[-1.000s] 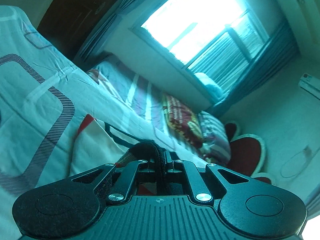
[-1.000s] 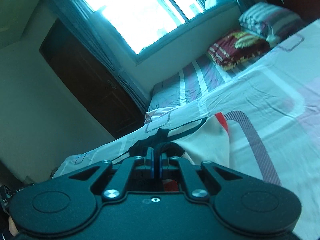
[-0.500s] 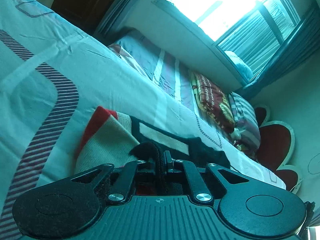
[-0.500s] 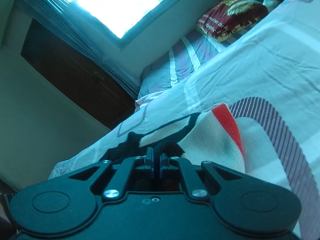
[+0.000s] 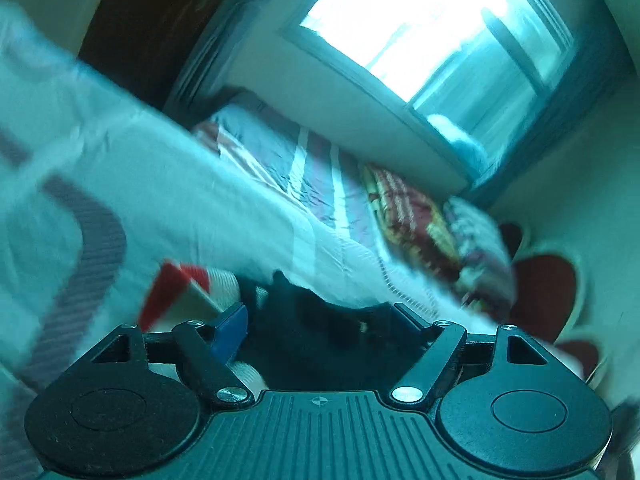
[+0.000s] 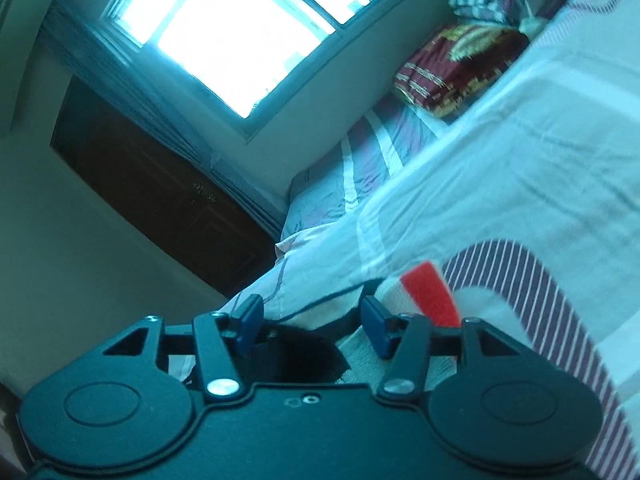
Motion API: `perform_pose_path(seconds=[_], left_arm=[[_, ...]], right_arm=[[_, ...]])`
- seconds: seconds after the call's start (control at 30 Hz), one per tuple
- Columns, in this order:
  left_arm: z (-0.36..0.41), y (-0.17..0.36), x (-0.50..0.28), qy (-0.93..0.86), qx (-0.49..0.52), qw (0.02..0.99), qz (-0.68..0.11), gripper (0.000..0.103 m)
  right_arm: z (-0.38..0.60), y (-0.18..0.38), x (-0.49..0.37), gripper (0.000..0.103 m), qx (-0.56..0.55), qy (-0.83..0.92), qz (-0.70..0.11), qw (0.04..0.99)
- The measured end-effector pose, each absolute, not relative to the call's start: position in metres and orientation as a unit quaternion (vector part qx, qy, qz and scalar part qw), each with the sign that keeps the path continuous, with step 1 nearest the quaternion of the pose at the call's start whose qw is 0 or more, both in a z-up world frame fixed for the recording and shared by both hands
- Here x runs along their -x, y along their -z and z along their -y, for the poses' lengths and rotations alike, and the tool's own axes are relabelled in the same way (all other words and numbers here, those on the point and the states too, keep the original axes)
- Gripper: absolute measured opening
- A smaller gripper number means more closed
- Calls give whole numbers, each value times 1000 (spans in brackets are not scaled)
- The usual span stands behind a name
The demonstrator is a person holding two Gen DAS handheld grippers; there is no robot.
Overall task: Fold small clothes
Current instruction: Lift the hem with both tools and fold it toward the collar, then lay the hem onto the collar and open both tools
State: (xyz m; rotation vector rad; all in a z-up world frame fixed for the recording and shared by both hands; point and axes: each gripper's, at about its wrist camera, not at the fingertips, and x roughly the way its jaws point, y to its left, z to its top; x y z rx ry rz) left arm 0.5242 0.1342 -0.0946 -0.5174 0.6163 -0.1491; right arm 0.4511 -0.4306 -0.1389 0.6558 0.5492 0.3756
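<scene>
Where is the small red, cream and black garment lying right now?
The garment lies on the white bedsheet, straight ahead of both grippers: in the left wrist view its black part sits between the left gripper's opening jaws, its red edge at left.

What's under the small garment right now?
The garment lies on the white patterned bedsheet, which shows all around it. Whatever lies directly beneath the fabric is covered, and both gripper bodies hide its near edge.

Left wrist view: set low behind the left gripper, close over the bed, facing along it toward the window. Right wrist view: likewise low behind the right gripper, tilted, facing the same window. Both views share the garment, striped bedding and red pillow.
</scene>
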Motion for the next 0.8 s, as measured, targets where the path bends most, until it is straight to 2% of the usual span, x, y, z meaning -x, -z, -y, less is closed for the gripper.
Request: perform_pose_path(seconds=[0.1, 0.27, 0.37, 0.4, 0.43, 0.47, 0.5, 0.53, 0.6, 0.63, 0.67, 0.8], left_arm=[[-126, 89, -532, 57, 139, 932, -330, 76], [-110, 99, -544, 62, 24, 920, -386, 71], [-93, 100, -540, 58, -28, 925, -375, 70], [-92, 98, -538, 58, -27, 926, -372, 64], [-92, 97, -537, 65, -21, 927, -368, 48], [-90, 96, -535, 68, -19, 928, -365, 38], [-87, 95, -534, 70, -26, 930, -360, 33], [-81, 95, -534, 67, -36, 931, -357, 30], [-76, 93, -534, 60, -48, 933, -351, 24], [-76, 90, -532, 56, -49, 936, -345, 16], [-78, 86, -531, 54, -44, 939, -338, 13], [-75, 90, -528, 36, -79, 946, -312, 10]], right_arm=[[419, 129, -454, 53, -238, -186, -283, 910], [389, 127, -467, 53, -127, -199, -311, 920], [367, 132, -475, 53, -72, -197, -333, 919], [360, 133, -475, 52, -49, -195, -334, 921], [352, 133, -474, 44, -21, -191, -336, 922], [345, 132, -475, 35, 9, -194, -336, 922], [337, 132, -474, 15, 32, -197, -334, 921], [331, 131, -473, 8, 46, -200, -333, 920], [326, 129, -467, 7, 63, -195, -316, 926], [326, 128, -464, 7, 61, -188, -308, 931], [331, 126, -464, 7, 55, -180, -299, 935], [350, 116, -458, 6, 38, -153, -266, 951]])
